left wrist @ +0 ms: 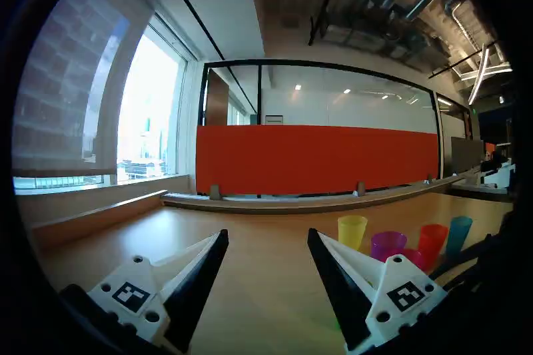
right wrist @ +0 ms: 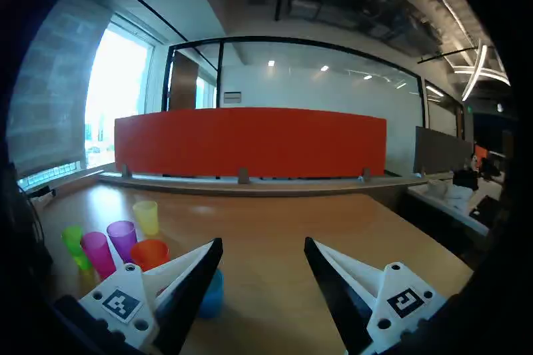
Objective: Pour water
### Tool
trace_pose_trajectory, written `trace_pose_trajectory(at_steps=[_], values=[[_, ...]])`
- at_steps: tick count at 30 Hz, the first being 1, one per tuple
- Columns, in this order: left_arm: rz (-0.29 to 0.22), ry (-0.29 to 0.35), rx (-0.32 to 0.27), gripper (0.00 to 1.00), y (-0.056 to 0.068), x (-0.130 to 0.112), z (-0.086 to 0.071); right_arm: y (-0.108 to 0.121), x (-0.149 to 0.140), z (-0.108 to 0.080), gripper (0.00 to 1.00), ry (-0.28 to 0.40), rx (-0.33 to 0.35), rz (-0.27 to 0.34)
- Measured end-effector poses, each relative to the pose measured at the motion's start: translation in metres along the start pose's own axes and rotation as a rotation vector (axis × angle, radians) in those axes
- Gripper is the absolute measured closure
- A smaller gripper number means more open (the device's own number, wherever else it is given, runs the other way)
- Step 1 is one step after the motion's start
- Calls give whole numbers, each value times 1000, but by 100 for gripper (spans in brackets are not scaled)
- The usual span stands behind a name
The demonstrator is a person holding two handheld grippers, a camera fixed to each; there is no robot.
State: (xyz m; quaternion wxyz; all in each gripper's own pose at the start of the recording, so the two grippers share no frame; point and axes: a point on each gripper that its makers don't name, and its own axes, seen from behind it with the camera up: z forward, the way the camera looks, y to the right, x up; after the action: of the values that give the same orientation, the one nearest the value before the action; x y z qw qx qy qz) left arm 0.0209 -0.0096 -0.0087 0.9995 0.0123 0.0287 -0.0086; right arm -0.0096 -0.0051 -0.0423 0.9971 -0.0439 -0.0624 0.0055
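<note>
Several coloured plastic cups stand together on the wooden table (left wrist: 266, 288). In the left gripper view they sit just right of my right finger: a yellow cup (left wrist: 352, 230), a purple cup (left wrist: 388, 244), an orange cup (left wrist: 433, 240) and a teal cup (left wrist: 459, 234). My left gripper (left wrist: 266, 234) is open and holds nothing. In the right gripper view the cups are at the lower left: a green cup (right wrist: 73, 243), a pink cup (right wrist: 98, 253), the yellow cup (right wrist: 146, 216), and a blue cup (right wrist: 213, 295) half hidden behind my left finger. My right gripper (right wrist: 263, 242) is open and holds nothing.
An orange divider panel (right wrist: 250, 142) runs along the table's far edge, with a glass wall behind it. Bright windows (left wrist: 150, 115) line the left side. Another desk with things on it (right wrist: 453, 195) stands to the right. Bare tabletop (right wrist: 280, 222) stretches ahead of both grippers.
</note>
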Motion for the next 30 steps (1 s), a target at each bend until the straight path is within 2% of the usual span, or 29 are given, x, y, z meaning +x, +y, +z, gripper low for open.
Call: trace_pose_trajectory(at_steps=[20,30], values=[[14,-48,-14,12,7,-23,5,7,3,-3,5,11,-5,4],[15,-55,-11,12,6,-22,6,7,5,-5,5,14,-2,5]])
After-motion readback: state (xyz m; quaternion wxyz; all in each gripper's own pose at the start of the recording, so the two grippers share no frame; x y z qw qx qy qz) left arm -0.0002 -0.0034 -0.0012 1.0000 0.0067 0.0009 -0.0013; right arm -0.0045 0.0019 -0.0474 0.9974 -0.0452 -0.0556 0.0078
